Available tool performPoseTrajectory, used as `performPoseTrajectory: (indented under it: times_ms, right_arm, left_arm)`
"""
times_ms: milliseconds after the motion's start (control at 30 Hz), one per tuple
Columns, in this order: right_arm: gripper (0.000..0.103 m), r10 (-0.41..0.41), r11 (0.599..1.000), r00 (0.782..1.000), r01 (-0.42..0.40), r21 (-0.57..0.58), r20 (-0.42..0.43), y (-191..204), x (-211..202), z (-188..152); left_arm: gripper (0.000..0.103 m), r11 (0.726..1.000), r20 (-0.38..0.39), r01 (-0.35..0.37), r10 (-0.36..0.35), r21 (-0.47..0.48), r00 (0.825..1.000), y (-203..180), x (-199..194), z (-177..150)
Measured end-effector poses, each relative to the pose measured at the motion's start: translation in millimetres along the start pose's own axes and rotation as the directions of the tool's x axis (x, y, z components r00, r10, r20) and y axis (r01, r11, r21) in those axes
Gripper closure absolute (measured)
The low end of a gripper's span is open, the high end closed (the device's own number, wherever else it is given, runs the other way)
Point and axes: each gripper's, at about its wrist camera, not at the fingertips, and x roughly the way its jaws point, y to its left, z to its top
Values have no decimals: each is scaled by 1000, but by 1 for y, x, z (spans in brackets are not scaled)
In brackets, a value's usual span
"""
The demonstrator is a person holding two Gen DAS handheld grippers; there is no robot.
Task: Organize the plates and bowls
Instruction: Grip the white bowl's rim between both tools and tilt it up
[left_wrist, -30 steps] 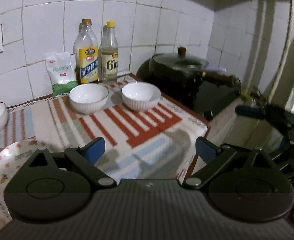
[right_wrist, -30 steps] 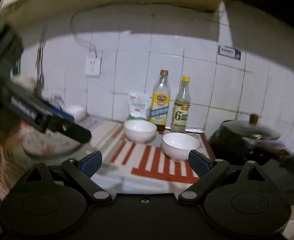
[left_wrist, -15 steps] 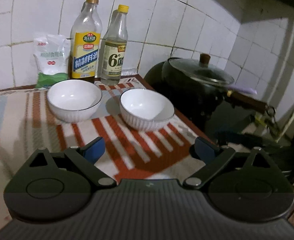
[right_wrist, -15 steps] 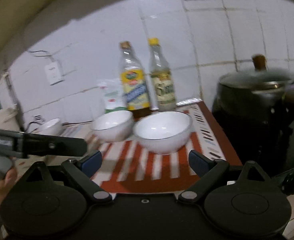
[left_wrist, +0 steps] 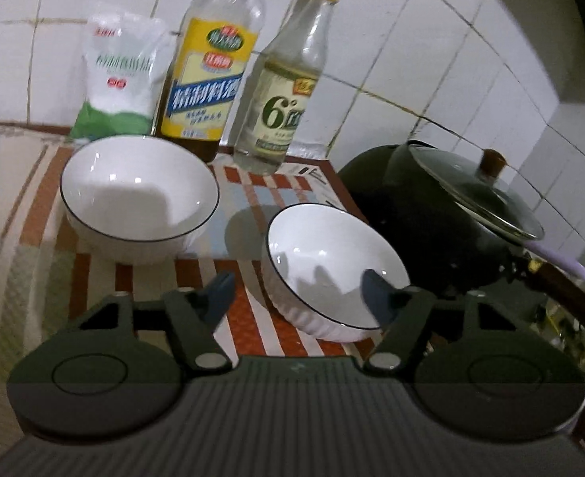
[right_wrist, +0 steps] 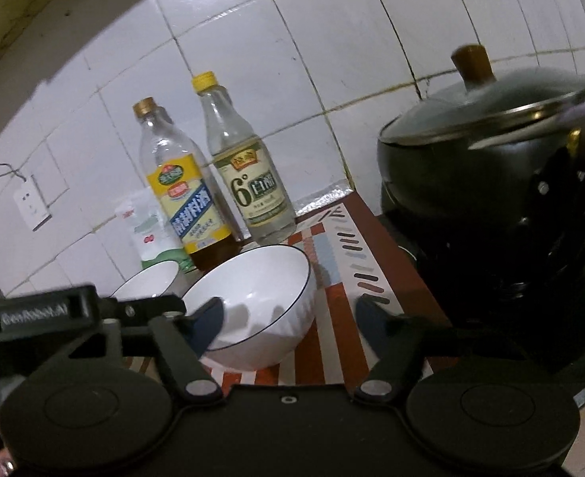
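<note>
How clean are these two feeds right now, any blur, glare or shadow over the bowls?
Left wrist: bottle labels soft with motion blur, finger shadows fall inside the near bowl, tile lines bowed by the fisheye. Right wrist: pot lid smeared at the right edge, glare on the upper tiles, corners dark, bowl fairly sharp.

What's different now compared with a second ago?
Both grippers have closed in on the right-hand bowl and their jaws have just been narrowing: the left gripper and right gripper each straddle its rim, not visibly gripping. The other bowl, bottles and pot stayed put.
</note>
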Motion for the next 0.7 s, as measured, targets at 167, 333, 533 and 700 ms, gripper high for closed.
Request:
performPoseTrajectory:
  times_ms: [167, 333, 533, 700]
  right_arm:
    - [47, 5, 998, 999, -2, 62, -54, -10, 23, 4]
    - [47, -15, 997, 992, 25, 78, -129, -7, 45, 11]
    - [71, 1, 995, 989, 15, 101, -149, -3, 48, 13]
    - [82, -58, 995, 989, 69, 78, -138, 7, 40, 10]
  left_arm:
    - [57, 1000, -17, -20, 20, -14, 1000, 3, 16, -2]
    - [64, 998, -96, -31, 26, -48, 995, 5, 30, -1]
    - [76, 999, -98, -29, 26, -36, 995, 3, 35, 1]
    - [85, 999, -92, -45, 44, -16, 995, 3, 29, -1]
